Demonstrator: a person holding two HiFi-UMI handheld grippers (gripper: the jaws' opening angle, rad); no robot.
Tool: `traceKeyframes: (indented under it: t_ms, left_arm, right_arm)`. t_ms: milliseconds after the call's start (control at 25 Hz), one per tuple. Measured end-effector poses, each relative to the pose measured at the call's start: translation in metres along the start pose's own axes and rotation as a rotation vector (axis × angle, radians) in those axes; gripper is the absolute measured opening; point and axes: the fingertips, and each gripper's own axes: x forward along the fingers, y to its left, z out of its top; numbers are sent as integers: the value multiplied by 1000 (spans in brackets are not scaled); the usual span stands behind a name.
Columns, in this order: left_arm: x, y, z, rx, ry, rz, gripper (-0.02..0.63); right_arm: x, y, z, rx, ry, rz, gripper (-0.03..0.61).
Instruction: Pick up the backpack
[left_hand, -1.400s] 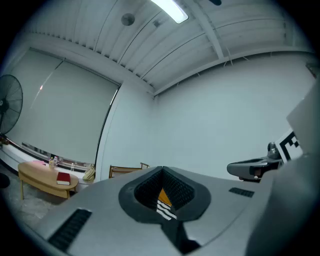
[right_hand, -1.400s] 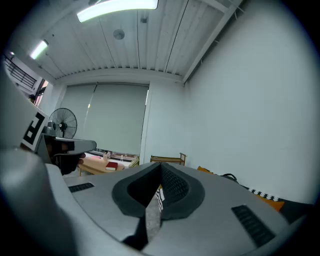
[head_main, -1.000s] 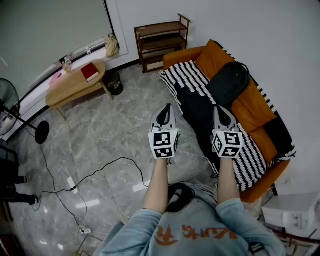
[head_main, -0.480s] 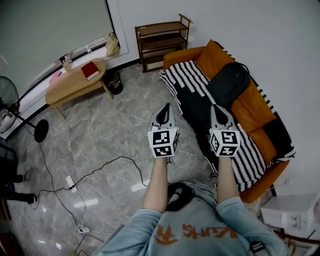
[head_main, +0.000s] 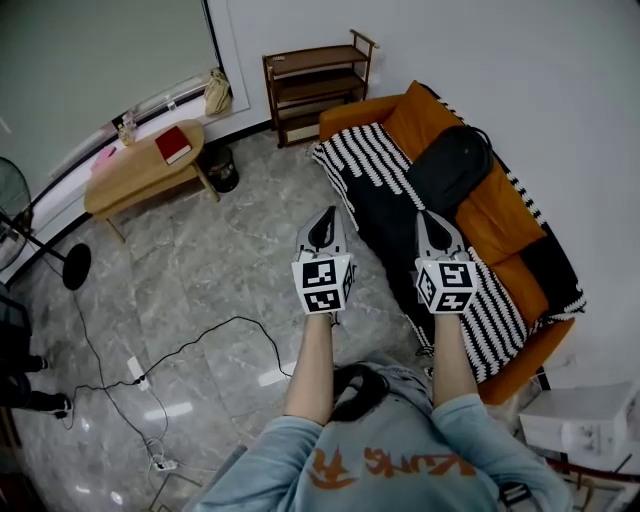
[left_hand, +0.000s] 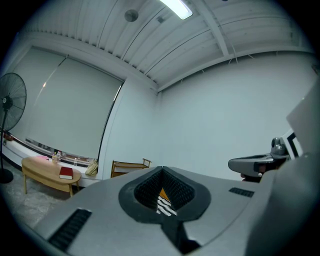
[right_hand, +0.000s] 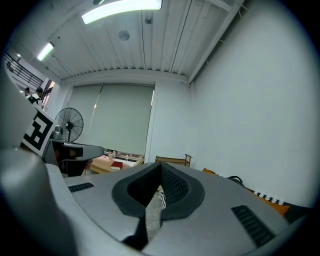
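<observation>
The black oval fabric backpack (head_main: 452, 168) is lying upper right of frame on the orange sofa (head_main: 505, 215), slanting toward lower left. I'm holding both claws closed, empty: the right gripper (head_main: 430, 218) is sitting nearer, just below it, the left gripper (head_main: 325, 218) farther off.

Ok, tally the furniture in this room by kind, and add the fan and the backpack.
Sofa: 1
Table: 1
Shelf: 1
Fan: 1
Backpack: 1
Total: 5
</observation>
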Motion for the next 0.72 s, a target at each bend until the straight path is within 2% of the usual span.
traceKeyframes:
  t_ms: [480,720]
  left_arm:
    - [19,-21,2,6,-10,-40,20]
    - [28,2,8,-40,-36,13,20]
  right_arm:
    - [-3,-31,1,26,-12,-35,-2]
    - [7,-35,6,14,-24,-23,-2]
